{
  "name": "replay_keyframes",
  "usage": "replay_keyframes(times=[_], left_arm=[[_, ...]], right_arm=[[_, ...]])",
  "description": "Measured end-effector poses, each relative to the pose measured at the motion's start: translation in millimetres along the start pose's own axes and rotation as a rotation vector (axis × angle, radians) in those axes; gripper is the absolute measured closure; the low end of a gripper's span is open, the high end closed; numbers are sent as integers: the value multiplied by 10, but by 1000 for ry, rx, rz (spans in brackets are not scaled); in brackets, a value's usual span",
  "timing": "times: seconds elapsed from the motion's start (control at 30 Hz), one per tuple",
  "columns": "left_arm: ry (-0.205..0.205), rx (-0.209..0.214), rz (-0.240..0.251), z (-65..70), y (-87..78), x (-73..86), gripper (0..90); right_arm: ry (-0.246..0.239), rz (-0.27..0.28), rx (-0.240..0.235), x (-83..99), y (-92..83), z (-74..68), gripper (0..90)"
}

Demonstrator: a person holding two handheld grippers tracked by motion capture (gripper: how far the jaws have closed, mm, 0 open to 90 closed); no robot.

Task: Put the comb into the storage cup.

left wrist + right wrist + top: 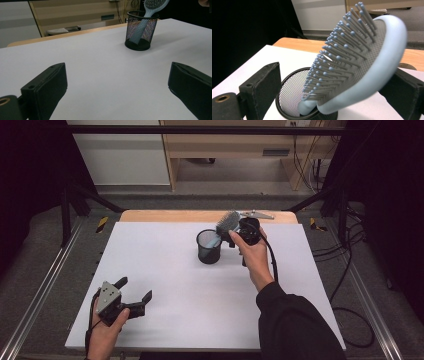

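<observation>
High view, left to right, all relative to the mesh cup [209, 246]: left gripper [135, 295] sits well off to the cup's near-left over the white table [165, 285], jaws spread wide w/ nothing between. The cup stands upright mid-table; hairbrush [226, 224] is handle-down in it, head leaning out to the right. Right gripper [231, 236] is just right of the cup at the brush head, jaws apart; back of the head seems to rest on one jaw, hard to tell.
</observation>
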State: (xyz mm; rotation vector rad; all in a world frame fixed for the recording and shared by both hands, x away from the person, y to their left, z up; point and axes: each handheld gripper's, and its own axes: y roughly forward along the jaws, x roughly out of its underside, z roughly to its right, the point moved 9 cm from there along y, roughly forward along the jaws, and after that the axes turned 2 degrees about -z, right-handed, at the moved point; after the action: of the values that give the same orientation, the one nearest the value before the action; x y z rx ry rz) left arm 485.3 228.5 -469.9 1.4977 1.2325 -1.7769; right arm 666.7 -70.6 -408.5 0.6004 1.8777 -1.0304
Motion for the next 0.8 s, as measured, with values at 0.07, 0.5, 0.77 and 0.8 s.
replay_keyframes(times=[0.07,0.5,0.77,0.8], left_arm=[[3,2,-5,8,1,8,24],[-2,-4,2,0,-7,-4,24],[-5,-6,3,-8,-10,-4,24],[-5,-6,3,-8,-10,-3,24]], right_arm=[[-4,6,-12,-2,-47,-9,80],[-58,13,0,-18,-243,69,74],[-62,14,-4,-21,-242,60,72],[-64,13,-5,-17,-241,55,72]])
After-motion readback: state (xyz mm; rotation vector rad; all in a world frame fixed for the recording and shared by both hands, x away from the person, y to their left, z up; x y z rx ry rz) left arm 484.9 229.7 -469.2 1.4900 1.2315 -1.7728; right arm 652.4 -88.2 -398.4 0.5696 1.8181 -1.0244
